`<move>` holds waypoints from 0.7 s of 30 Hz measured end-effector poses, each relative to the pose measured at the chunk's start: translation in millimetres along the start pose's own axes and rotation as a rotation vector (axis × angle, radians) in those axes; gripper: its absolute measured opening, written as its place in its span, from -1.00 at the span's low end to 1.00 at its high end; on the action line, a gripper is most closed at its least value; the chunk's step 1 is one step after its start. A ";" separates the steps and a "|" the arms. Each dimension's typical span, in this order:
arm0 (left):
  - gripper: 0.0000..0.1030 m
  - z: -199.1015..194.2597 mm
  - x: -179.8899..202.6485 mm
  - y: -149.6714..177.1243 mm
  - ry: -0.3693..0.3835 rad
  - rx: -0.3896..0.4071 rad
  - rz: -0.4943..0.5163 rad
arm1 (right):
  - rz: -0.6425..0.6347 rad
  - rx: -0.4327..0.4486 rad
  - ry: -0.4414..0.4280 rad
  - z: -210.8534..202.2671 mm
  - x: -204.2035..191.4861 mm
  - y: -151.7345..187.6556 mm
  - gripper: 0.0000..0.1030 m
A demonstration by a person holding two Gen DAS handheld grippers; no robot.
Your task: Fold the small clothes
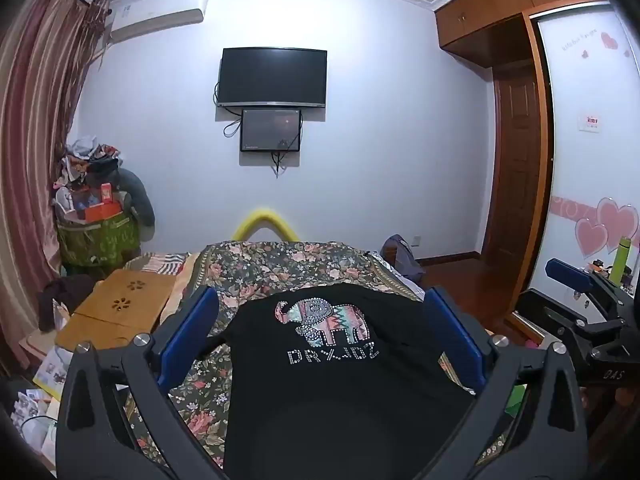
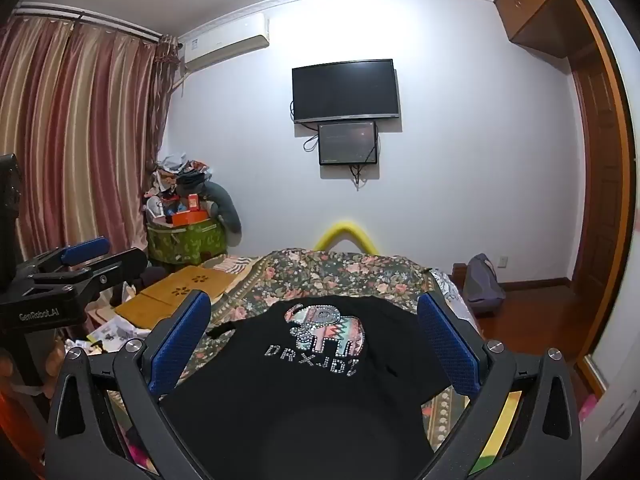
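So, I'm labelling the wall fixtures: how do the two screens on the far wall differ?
The upper screen is clearly larger and wider; the lower screen is smaller and hangs just under it, offset toward its right half. The upper screen is fully dark; the lower one shows a faint image. Both are black-framed, wall-mounted, with cables hanging.

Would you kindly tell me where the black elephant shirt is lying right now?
In both wrist views the black elephant shirt lies flat on the floral bedspread, low and central, with the wooden lap table to its left.
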State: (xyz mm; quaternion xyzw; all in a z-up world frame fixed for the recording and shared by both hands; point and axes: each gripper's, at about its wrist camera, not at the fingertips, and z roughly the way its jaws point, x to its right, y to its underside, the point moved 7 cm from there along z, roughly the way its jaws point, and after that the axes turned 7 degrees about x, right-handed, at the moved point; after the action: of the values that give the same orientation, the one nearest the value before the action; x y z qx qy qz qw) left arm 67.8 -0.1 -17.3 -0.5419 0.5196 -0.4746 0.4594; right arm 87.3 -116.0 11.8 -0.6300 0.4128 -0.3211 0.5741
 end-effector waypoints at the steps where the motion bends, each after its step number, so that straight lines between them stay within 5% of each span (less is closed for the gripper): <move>1: 1.00 0.2 0.0 0.5 0.001 -0.007 -0.008 | 0.001 0.000 0.000 -0.2 -0.4 0.3 0.99; 21: 1.00 4.1 0.3 5.4 0.008 -0.014 0.001 | 0.017 -0.015 0.013 4.4 7.3 5.4 0.99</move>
State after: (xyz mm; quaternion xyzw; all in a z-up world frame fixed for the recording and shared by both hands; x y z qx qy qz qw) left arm 71.2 -0.5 -23.2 -0.5431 0.5247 -0.4730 0.4539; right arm 93.7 -120.5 5.3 -0.6287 0.4241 -0.3171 0.5694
